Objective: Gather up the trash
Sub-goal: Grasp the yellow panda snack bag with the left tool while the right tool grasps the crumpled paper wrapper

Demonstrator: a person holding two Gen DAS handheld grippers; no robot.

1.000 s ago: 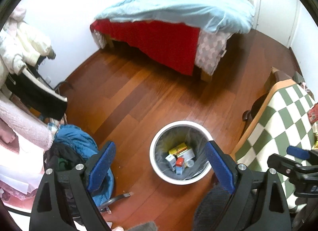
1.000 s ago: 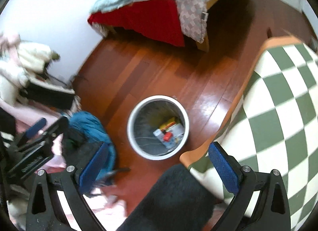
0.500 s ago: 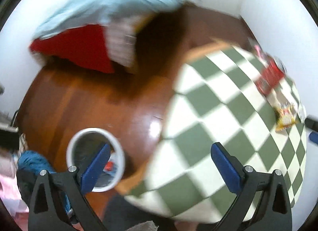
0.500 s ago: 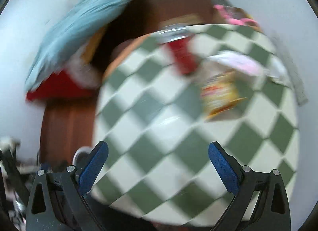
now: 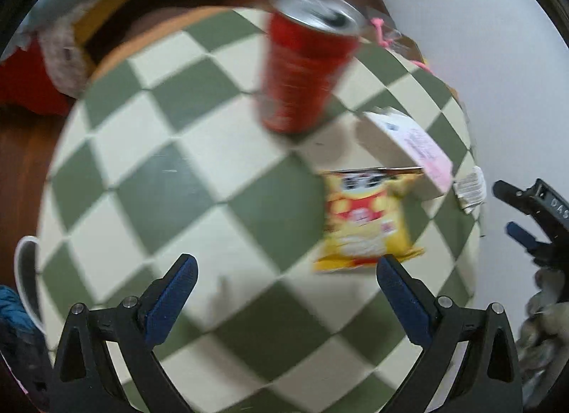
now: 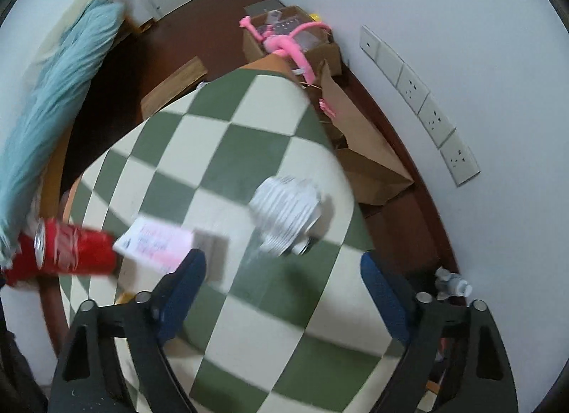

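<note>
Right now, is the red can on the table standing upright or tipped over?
Upright: the red can stands on its base on the checked table, silver top up.

You are working in a lived-in home bedroom.

A bed (image 6: pixel 53 100) with a pale blue duvet stands on the dark wooden floor (image 6: pixel 199 18), beside your table under a green-and-cream checked cloth (image 5: pixel 170 178). Cardboard boxes (image 6: pixel 295 36) line the white wall below a row of sockets (image 6: pixel 423 103).
</note>
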